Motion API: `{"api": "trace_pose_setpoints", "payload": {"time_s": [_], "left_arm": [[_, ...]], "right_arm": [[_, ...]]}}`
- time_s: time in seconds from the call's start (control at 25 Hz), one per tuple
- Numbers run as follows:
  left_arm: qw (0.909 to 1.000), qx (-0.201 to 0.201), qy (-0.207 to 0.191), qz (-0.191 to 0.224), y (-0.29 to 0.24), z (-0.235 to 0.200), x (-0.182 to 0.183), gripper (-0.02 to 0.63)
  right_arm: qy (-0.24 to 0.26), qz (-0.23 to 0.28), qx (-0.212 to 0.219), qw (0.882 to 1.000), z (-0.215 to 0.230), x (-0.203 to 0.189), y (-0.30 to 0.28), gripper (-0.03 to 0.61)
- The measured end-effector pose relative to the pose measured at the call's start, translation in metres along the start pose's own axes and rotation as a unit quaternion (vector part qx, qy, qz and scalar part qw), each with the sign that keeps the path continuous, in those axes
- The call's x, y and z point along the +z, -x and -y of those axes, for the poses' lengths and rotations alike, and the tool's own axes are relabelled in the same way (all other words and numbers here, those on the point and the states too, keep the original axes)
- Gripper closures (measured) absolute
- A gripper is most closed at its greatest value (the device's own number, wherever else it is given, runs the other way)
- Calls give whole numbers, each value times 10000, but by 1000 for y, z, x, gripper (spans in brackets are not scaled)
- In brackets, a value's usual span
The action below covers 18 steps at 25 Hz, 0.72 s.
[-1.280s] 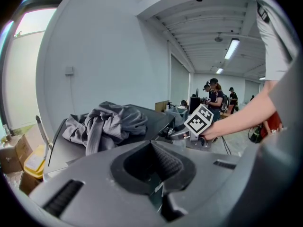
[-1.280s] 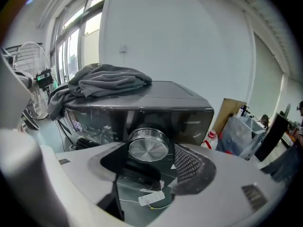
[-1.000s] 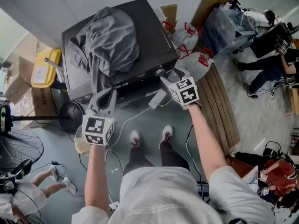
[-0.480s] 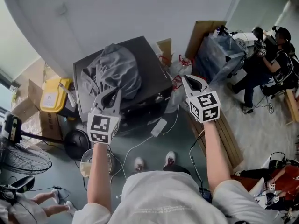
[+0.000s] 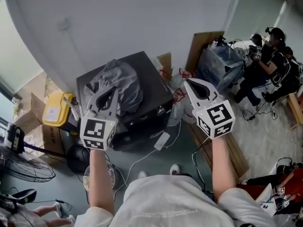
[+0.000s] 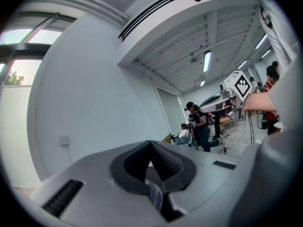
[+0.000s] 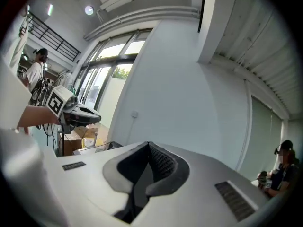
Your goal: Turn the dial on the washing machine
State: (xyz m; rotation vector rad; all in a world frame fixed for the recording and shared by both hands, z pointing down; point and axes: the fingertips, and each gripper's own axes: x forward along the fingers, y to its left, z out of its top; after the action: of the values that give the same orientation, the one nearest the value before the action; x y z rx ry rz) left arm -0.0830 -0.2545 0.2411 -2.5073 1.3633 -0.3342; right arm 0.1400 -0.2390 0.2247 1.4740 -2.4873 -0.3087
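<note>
The dark top-loading washing machine [image 5: 152,91] stands against the wall with a grey cloth [image 5: 120,82] heaped on its lid. Its control strip [image 5: 144,116] runs along the front edge; the dial is too small to pick out. My left gripper [image 5: 113,91] is held up in front of the cloth, shut and empty [image 6: 151,143]. My right gripper [image 5: 186,81] is raised to the right of the machine, clear of it, also shut with nothing between its jaws [image 7: 149,144]. Each gripper view looks at the wall and catches the other gripper in the air.
A yellow bin [image 5: 56,109] and cardboard boxes [image 5: 27,117] sit left of the machine, a fan [image 5: 23,167] lower left. A white adapter on a cable [image 5: 161,141] lies on the floor. Right: wooden planks [image 5: 229,152], a bagged bundle [image 5: 220,63], seated people [image 5: 272,67].
Both grippers have lifted up and away from the machine's front. The right gripper, which was at the control strip with its jaws apart, has left it and shut. The head view has tilted upward.
</note>
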Motion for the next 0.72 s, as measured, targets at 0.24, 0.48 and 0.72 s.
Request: {"api": "trace_pose_setpoints", "payload": {"time_s": [0.24, 0.48, 0.72], "left_arm": [[9996, 34, -103, 259, 9, 1, 24, 601], [9992, 99, -111, 378, 19, 1, 32, 601], [9990, 113, -169, 389, 18, 2, 34, 601]], "right_arm": [[303, 61, -33, 9995, -8, 16, 3, 563], [284, 151, -97, 9994, -12, 21, 11, 563], [340, 116, -99, 9993, -12, 19, 6, 563]]}}
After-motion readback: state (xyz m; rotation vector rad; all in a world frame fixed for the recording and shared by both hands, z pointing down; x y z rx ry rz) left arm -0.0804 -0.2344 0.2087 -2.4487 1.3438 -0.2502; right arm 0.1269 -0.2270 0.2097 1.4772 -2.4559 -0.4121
